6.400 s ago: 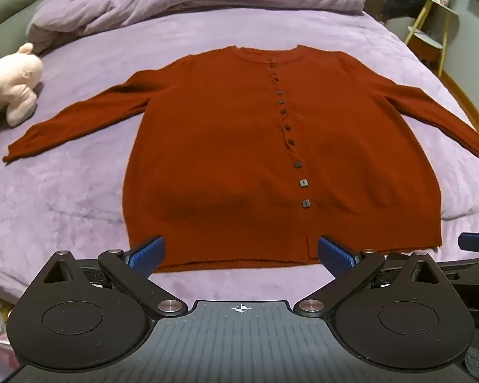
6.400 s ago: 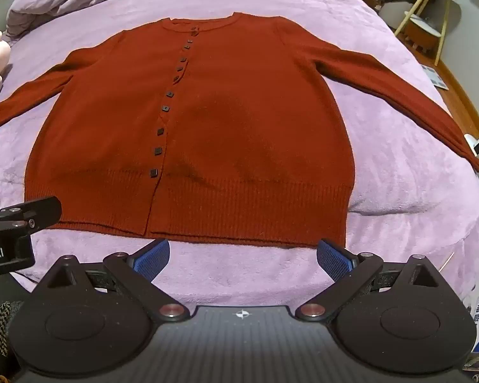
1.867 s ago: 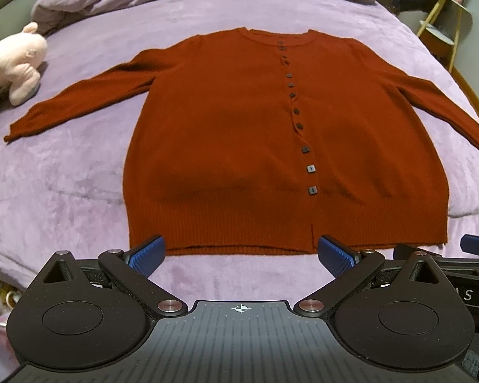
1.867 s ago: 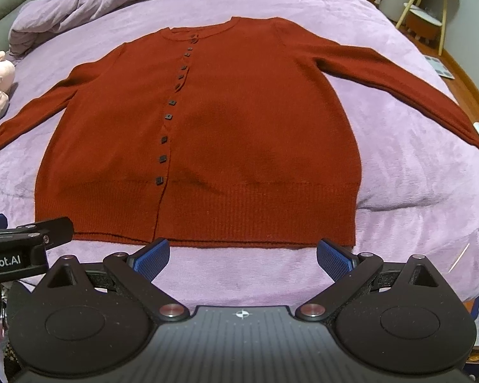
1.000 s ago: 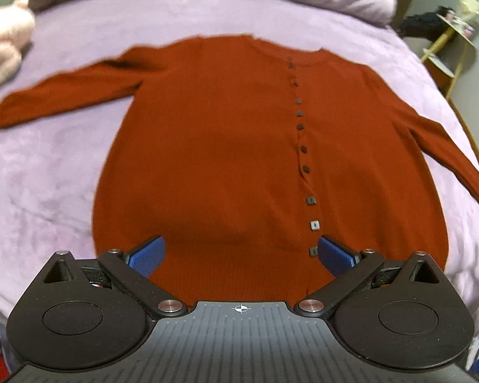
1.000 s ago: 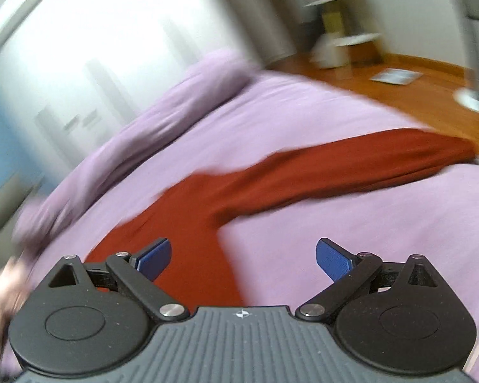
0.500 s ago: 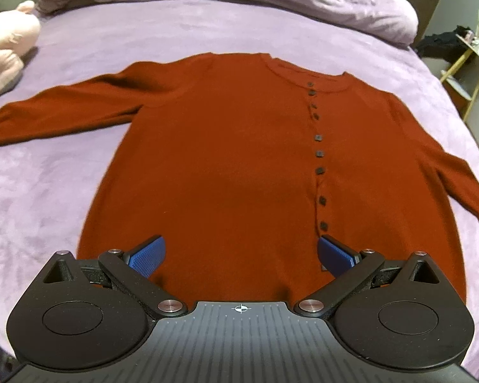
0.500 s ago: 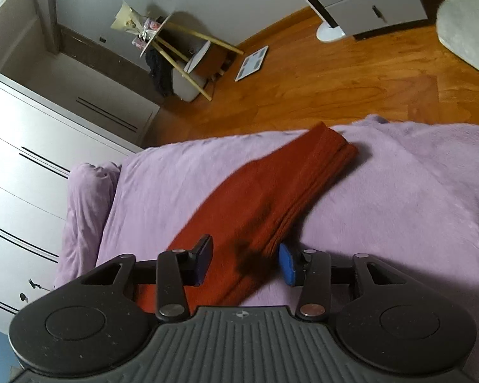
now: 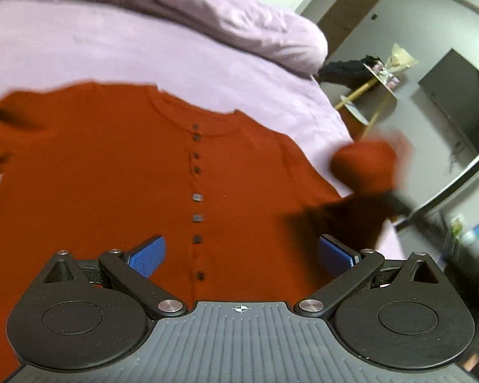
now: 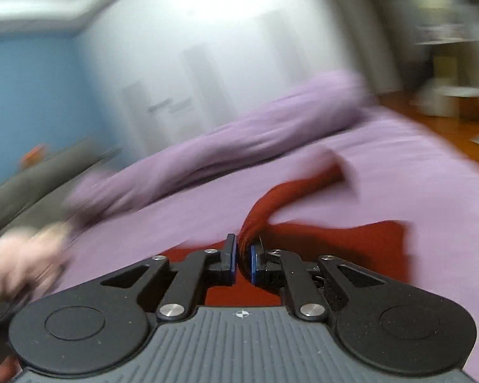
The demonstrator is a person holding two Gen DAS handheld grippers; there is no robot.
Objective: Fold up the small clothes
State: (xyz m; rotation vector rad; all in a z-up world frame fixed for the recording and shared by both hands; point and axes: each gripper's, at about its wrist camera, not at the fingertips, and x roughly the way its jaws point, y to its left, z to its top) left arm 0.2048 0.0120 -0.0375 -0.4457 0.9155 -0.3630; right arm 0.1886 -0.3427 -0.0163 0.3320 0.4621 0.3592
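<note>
— Cardigan (image 9: 118,172), rust red, lies buttoned and face up across the purple bed (image 9: 118,51), its hem at the near edge. What have we just changed?

— Our right gripper (image 10: 243,263) has just been closing, and its jaws now clamp the right sleeve (image 10: 265,210). A moment ago that sleeve lay flat toward the bed's right edge; now it is lifted, so we judge the first fold, sleeve over body, has begun.

— And our left gripper (image 9: 239,255)?

— Jaws wide apart, nothing between them, hovering over the hem.

— What can't we make out?

— Motion blur smears the raised sleeve. The left sleeve is cut off at the frame edge, and the hem hides behind our gripper.
</note>
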